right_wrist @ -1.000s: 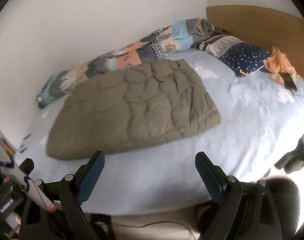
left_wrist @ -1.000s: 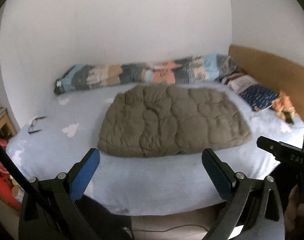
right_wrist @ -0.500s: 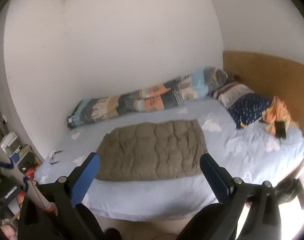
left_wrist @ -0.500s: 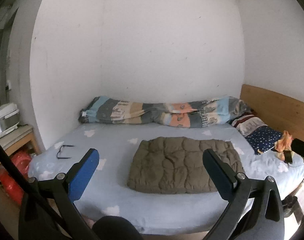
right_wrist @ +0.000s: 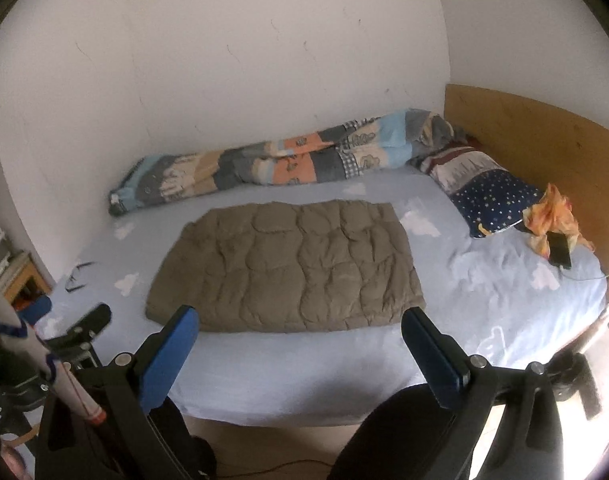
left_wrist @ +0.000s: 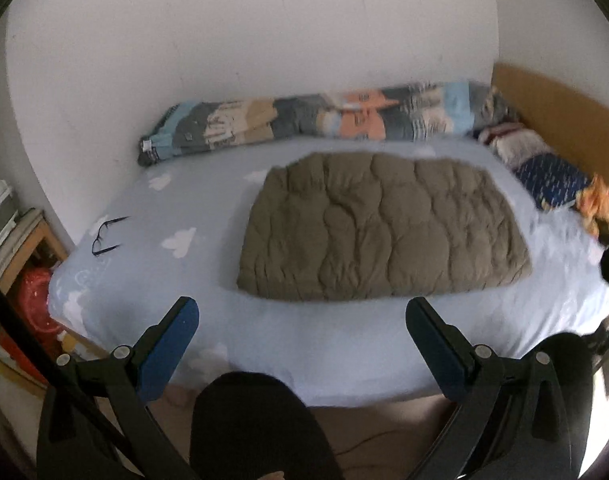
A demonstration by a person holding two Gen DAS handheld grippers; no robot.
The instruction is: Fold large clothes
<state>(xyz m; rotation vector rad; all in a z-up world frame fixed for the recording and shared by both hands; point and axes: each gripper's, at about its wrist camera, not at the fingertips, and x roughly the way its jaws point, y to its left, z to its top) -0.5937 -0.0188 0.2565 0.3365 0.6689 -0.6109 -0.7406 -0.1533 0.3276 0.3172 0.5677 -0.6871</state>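
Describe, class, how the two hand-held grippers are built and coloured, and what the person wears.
Both the left gripper and the right gripper have black frames with silver pivot bolts and two jaws faced with flat blue pads. The person wears dark trousers. A thin dark cable runs across the floor.

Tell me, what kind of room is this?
Most likely a bedroom. There is a bed with a light blue cloud-print sheet, a starry pillow by the wooden headboard, and a rolled patchwork duvet along the wall.

Eyeglasses (left_wrist: 106, 236) on bed sheet (left_wrist: 344, 344); phone (right_wrist: 559, 254) beside pillow (right_wrist: 490, 196).
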